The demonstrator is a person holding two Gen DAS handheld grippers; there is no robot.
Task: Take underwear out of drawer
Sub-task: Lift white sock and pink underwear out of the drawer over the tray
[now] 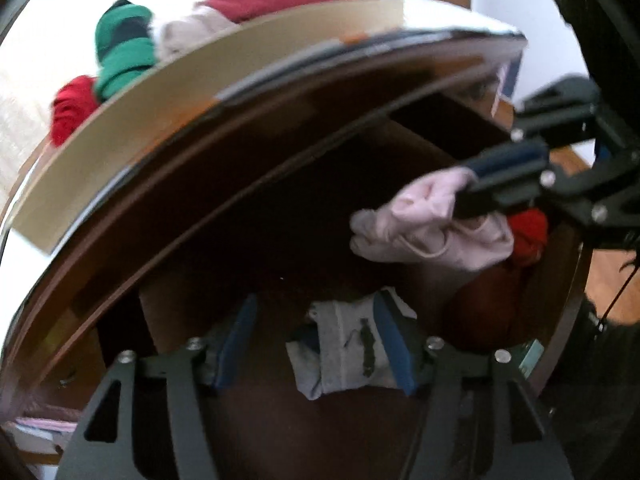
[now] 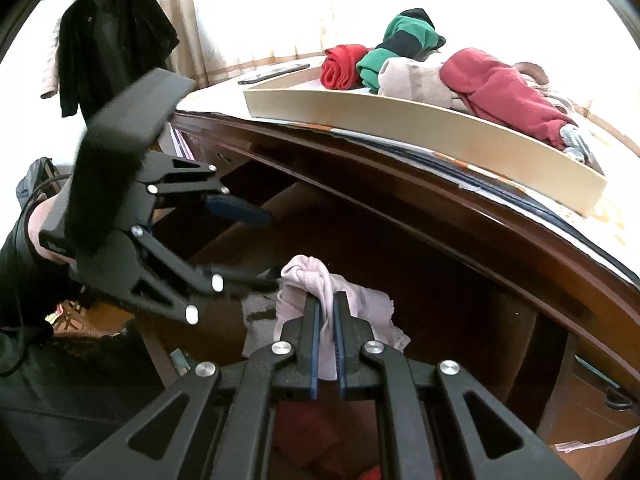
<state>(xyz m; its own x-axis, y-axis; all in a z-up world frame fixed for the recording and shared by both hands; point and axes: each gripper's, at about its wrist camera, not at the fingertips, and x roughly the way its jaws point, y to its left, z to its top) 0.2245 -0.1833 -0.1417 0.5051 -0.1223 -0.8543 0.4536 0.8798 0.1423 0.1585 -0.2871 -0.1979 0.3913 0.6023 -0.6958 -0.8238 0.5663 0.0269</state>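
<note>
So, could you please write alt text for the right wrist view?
The right gripper is shut on pale pink underwear above an open dark drawer. The open left gripper is beside it; a tray of rolled clothes sits above.

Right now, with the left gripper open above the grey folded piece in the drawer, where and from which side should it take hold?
Grip the grey folded piece across its narrow width, coming from above. It lies flat on the drawer floor, and the open left gripper already straddles it. The right gripper holds the pink underwear clear to one side.
</note>
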